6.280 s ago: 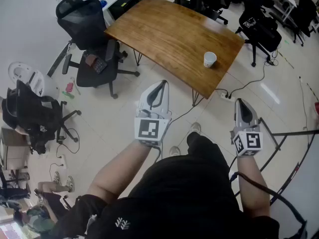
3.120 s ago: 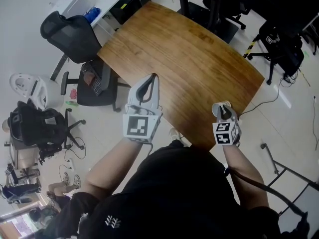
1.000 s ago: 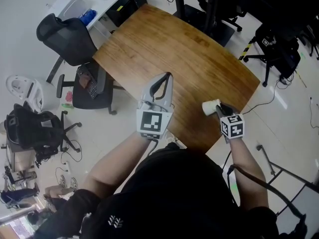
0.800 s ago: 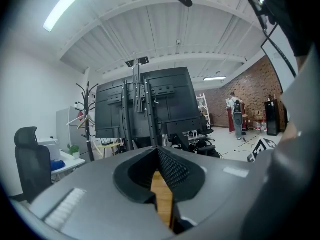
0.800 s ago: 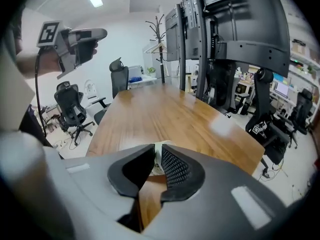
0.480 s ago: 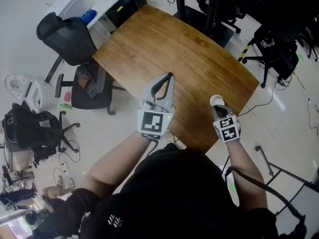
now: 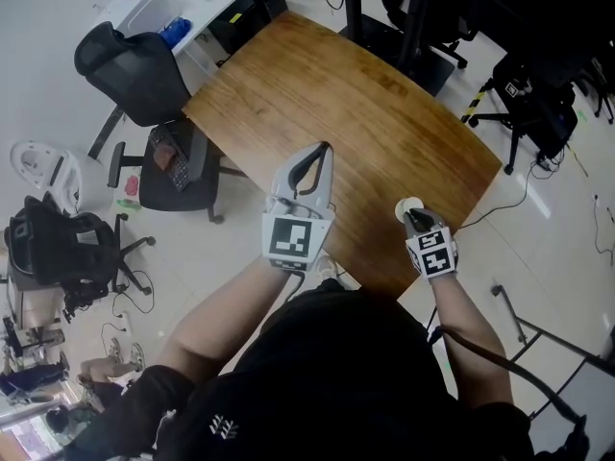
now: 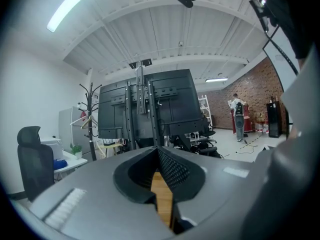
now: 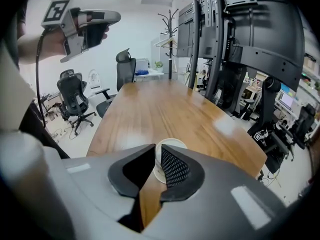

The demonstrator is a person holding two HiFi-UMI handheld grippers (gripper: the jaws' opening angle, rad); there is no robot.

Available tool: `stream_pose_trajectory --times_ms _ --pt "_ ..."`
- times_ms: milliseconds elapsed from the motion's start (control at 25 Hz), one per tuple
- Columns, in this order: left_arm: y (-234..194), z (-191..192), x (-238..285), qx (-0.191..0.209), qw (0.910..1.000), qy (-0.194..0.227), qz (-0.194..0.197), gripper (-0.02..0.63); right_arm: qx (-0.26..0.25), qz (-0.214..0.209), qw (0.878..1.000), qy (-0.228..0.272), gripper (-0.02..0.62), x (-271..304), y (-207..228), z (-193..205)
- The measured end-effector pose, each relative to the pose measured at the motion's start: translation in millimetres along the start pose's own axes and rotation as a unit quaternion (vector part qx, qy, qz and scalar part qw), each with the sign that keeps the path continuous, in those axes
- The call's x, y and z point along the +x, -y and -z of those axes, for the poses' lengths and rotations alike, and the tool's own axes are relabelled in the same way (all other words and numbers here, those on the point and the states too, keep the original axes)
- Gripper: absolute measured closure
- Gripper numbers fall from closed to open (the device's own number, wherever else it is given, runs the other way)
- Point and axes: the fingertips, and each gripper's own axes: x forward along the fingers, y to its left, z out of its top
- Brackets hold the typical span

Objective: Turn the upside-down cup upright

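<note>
A white paper cup (image 7: 410, 204) stands upright, mouth up, near the front right edge of the wooden table (image 7: 336, 94). My right gripper (image 7: 412, 218) points down at the cup's near side. In the right gripper view the cup (image 9: 175, 144) sits just past my right gripper (image 9: 157, 151). Its jaws have just been opening, and the cup's near wall stands in the narrow gap between them. My left gripper (image 7: 315, 152) hovers shut and empty over the table's front edge, level, left of the cup. It also shows high up as the left gripper (image 9: 85, 26), and in its own view as the left gripper (image 8: 157, 151) with the jaw tips together.
Black office chairs (image 7: 135, 65) stand left of the table, with a white side table (image 7: 159, 3) behind them. Dark monitor stands (image 9: 225, 39) line the table's far side. More chairs (image 7: 533, 104) and cables are on the floor to the right. The table's edge is close behind the cup.
A second ago the cup lay on its side in my right gripper. Now it stands mouth up on the table. The right gripper has shifted slightly left. The left gripper has stayed put.
</note>
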Motion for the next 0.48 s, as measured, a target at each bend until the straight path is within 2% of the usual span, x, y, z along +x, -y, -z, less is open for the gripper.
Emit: stream_pose_trajectory --times_ms 160,240,360,480 --pt "1.2 0.1 0.8 -0.002 1.0 0.002 -0.001 0.606 0.016 -0.002 0.999 0.028 0.527 -8.9 6.4 -8.9" --pt "2.2 -1.0 1.2 -0.004 1.0 0.005 -0.001 0.606 0.035 0.013 0.998 0.044 0.523 -13.7 17.5 -12.8" --pt "2.1 -1.9 0.4 -0.002 1.0 0.005 -0.002 0.606 0.083 0.046 0.994 0.05 0.504 -17.1 39.9 -7.9" --pt "0.2 -3.3 0.6 -0.001 0.9999 0.008 -0.007 0.606 0.146 0.05 0.987 0.049 0.462 -14.9 53.8 4.3"
